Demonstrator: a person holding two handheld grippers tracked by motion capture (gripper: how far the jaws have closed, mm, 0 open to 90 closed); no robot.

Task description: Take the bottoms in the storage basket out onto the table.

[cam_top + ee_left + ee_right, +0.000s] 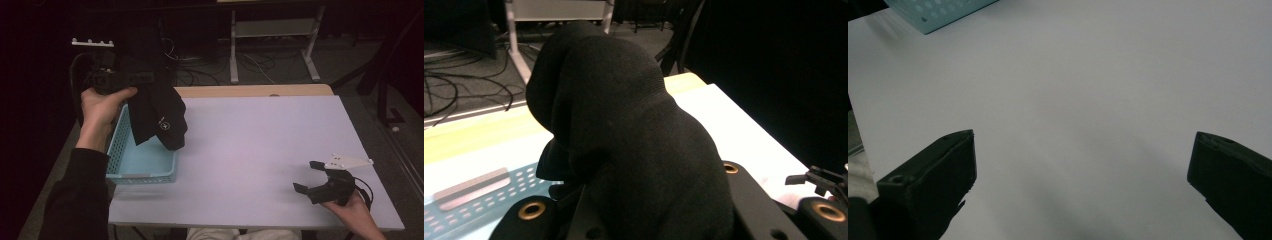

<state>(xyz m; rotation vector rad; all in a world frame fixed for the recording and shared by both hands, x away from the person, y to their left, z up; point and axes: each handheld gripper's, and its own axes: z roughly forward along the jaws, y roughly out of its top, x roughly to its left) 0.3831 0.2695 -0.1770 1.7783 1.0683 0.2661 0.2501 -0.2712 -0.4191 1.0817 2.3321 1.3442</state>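
Above the blue basket (142,160), the left gripper (131,79) has its jaws clamped on a black sock (159,117) — cloth hanging below them, apparently lifted clear of the basket. Right gripper (312,176) rests on the white surface (260,150), jaws wide apart — nothing between them.

The big white counter (260,150) is bare from the middle out to 3 o'clock, so a hand can slide across there. At 9 o'clock the blue basket (142,162) sits in the way. A black cloth (157,112) hangs over its far end, so the way in is from the near end.
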